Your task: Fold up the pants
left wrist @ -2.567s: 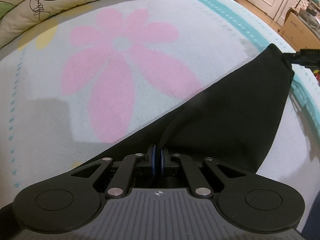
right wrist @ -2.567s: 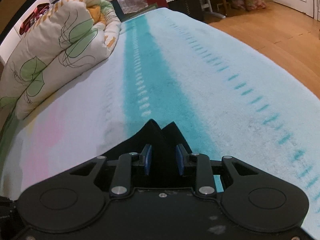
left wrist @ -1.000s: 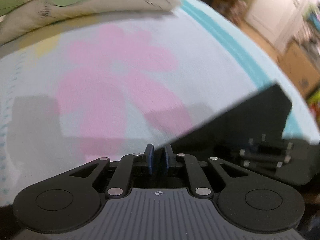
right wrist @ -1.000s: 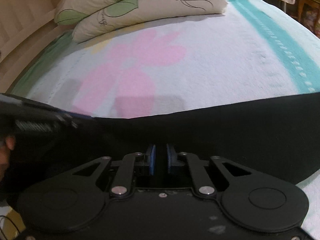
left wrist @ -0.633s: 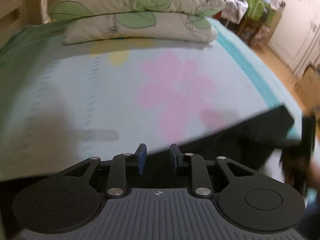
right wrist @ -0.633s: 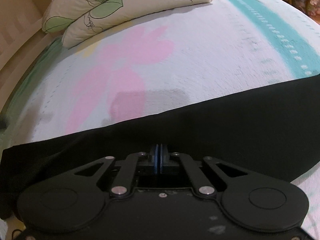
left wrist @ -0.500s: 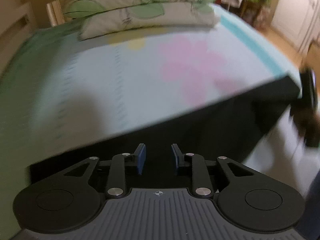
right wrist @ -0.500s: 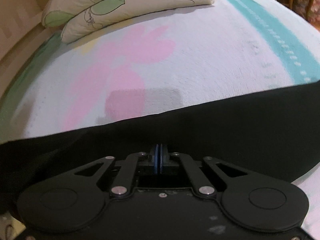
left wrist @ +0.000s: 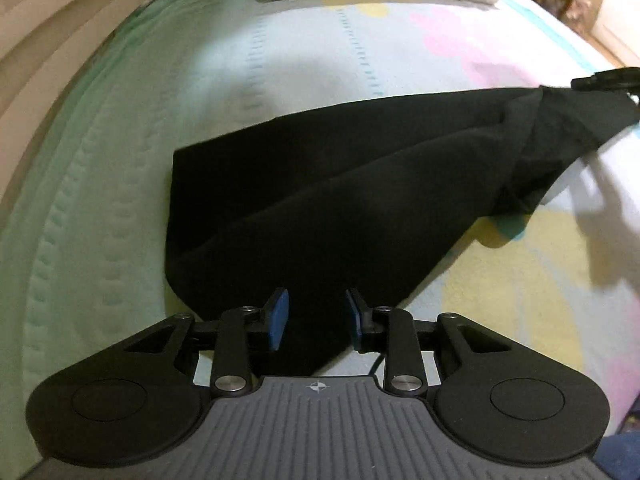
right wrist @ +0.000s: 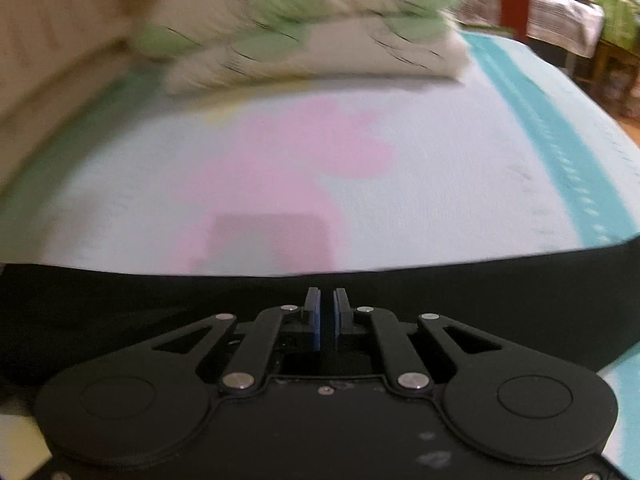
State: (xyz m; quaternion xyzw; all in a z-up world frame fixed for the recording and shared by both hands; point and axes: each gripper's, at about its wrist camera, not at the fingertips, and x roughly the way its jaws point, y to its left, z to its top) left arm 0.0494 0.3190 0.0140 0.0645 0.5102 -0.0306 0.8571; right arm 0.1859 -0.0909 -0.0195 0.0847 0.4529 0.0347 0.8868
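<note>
The left wrist view shows the black pants [left wrist: 360,184] almost whole: they lie on the bed sheet [left wrist: 120,168] and spread forward and to the right of the left gripper [left wrist: 316,314]. Its blue pads [left wrist: 279,316] stand wide apart, w/ fabric under and between them but not squeezed. At the far right of this view the cloth is bunched and pulled up to a dark tool tip [left wrist: 600,79] at the frame edge.

The right wrist view is blurred and shows much less of the pants [right wrist: 120,300], only a black band across the frame just in front of the right gripper [right wrist: 327,316]. Its pads [right wrist: 316,318] are nearly together, w/ a thin gap. Black cloth is behind the gap, but I cannot tell if it is pinched.

The sheet is pale blue w/ a pink flower print [right wrist: 288,168], a yellow patch [left wrist: 520,296] right of the left gripper, a green border at left and a teal stripe [right wrist: 560,128] at right. A pillow [right wrist: 304,40] w/ green leaves lies far ahead of both tools. A wooden bed frame [left wrist: 52,52] is at far left, and furniture [right wrist: 568,28] beyond the bed at right.
</note>
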